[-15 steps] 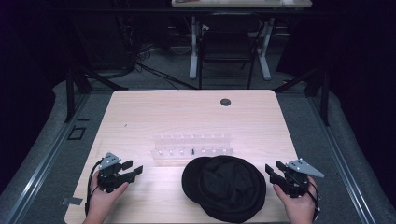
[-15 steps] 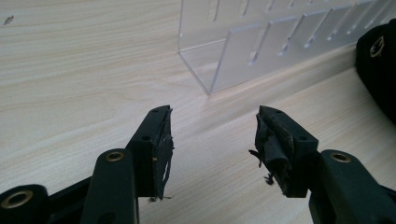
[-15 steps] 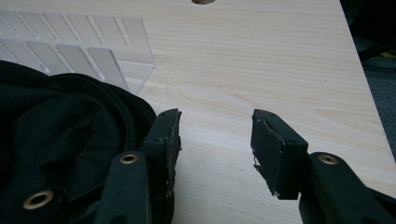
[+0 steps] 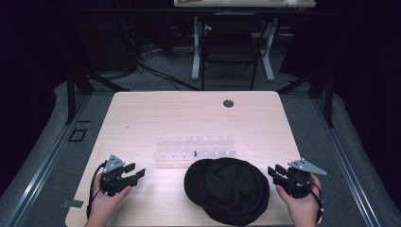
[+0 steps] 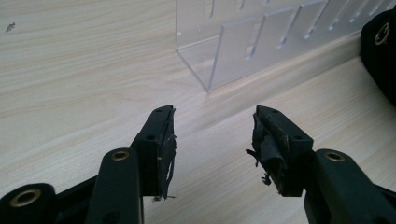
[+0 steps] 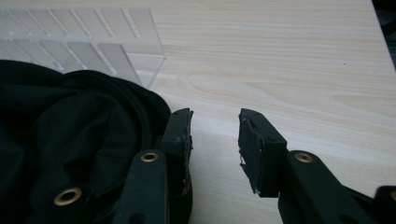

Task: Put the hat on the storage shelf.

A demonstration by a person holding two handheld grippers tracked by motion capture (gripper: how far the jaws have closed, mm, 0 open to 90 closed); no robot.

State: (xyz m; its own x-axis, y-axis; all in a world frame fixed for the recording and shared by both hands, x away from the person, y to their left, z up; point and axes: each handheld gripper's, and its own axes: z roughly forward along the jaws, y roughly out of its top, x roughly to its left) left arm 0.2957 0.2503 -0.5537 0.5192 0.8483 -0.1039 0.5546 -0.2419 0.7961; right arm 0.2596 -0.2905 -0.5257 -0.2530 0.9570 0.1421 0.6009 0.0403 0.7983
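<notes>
Wooden table (image 4: 198, 118), each hand-held gripper (image 4: 134, 173) (image 4: 275, 172) low, jaws apart, empty, flanking black cap (image 4: 229, 189).

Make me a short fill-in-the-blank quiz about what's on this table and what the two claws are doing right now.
1. The black cap lies between the two claws, nearer the ____ claw.
2. The left claw is ____, with nothing between its jaws.
3. The clear rack stands on the table just ____ the cap, as the high view shows it.
4. The round hole is near the table's ____ edge.

Missing words: right; open; behind; far
</notes>
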